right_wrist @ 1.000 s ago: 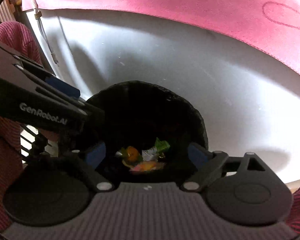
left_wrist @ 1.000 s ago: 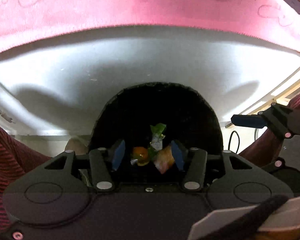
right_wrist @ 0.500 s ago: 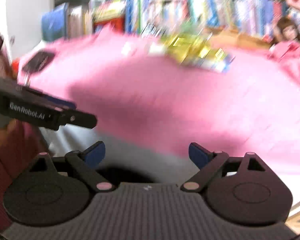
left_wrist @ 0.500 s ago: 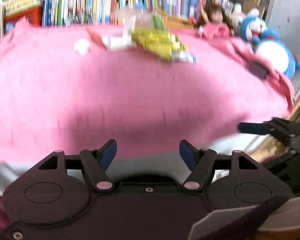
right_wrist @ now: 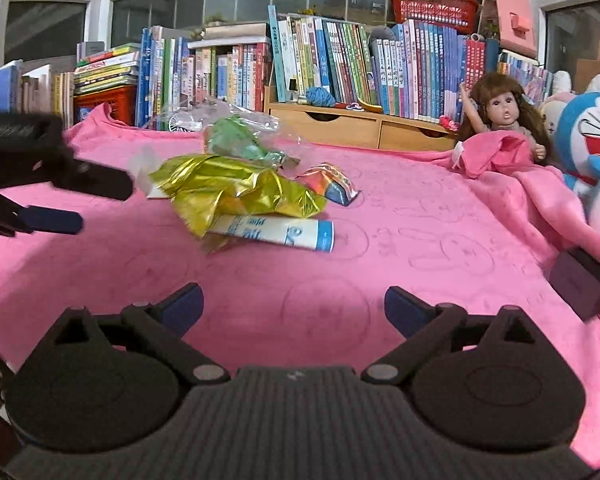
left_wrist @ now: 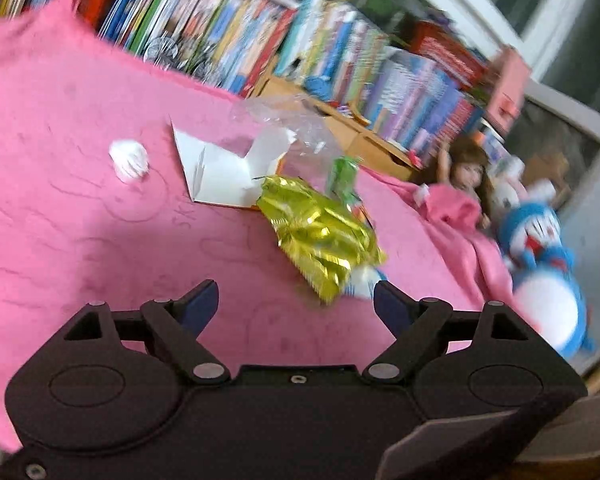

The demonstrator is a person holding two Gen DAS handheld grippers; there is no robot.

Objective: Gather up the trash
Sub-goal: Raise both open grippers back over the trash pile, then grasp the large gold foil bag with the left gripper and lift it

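A heap of trash lies on the pink blanket (right_wrist: pixel 340 280). It holds a crumpled gold foil wrapper (left_wrist: pixel 320 232) (right_wrist: pixel 236 192), a white and blue packet (right_wrist: pixel 276 232), an orange wrapper (right_wrist: pixel 330 184), a green wrapper (left_wrist: pixel 342 176) (right_wrist: pixel 236 140), a clear plastic bag (left_wrist: pixel 288 120), a flattened white carton (left_wrist: pixel 220 172) and a white tissue ball (left_wrist: pixel 129 159). My left gripper (left_wrist: pixel 296 298) hovers just short of the foil, its jaws opening and empty. It also shows at the left of the right wrist view (right_wrist: pixel 80 200). My right gripper (right_wrist: pixel 294 306) faces the heap from farther back, jaws opening, nothing between them.
Behind the blanket stand rows of books (right_wrist: pixel 340 64) and a wooden drawer unit (right_wrist: pixel 360 128). A doll (right_wrist: pixel 500 120) and a blue plush toy (right_wrist: pixel 588 136) sit at the right, with a small dark object (right_wrist: pixel 580 284) at the blanket's right edge.
Both grippers have swung up from the black bin with wrappers in it to face the pink blanket. The left jaws have spread wider and the right jaws a little.
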